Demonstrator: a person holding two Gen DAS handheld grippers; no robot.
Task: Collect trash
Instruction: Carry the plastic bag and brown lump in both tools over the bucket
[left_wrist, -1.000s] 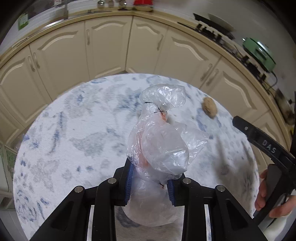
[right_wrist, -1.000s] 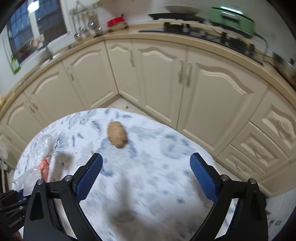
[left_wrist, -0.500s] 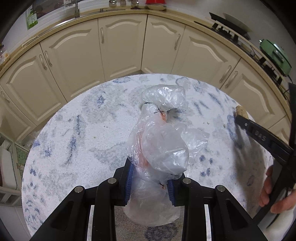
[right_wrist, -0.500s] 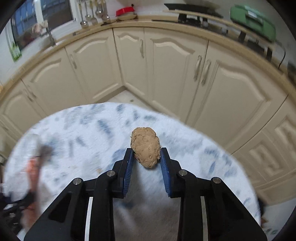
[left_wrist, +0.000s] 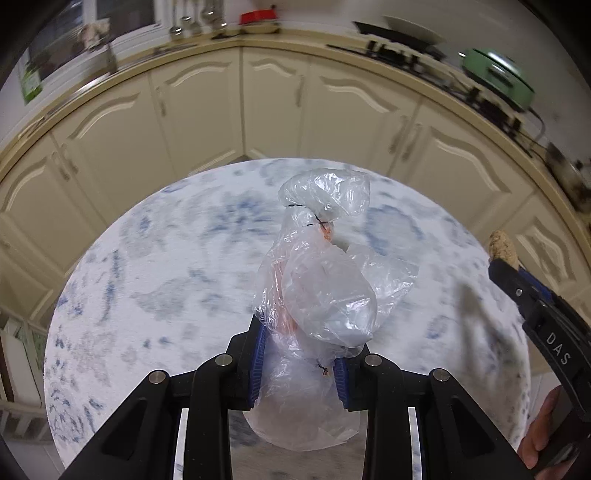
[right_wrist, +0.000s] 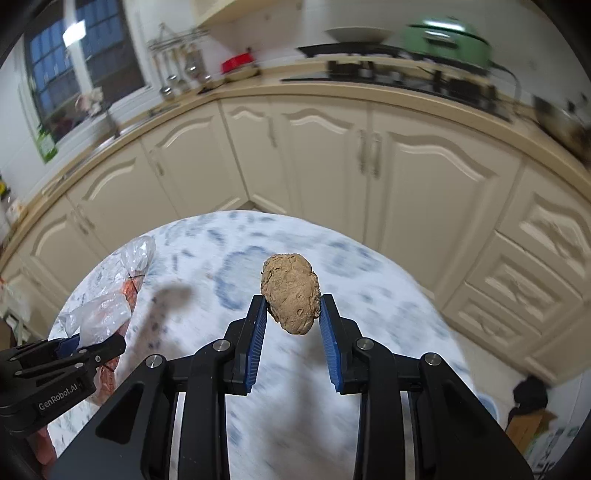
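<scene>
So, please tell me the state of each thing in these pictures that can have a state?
left gripper: shut on the plastic bag.
plastic bag: clear, crumpled, tied with a dark string, held.
right gripper: shut on the brown lump; its jaws have just closed around it.
brown lump: clamped between the blue pads, off the table.
round table: bare marbled top beneath both grippers.
cabinet doors: all closed.
</scene>
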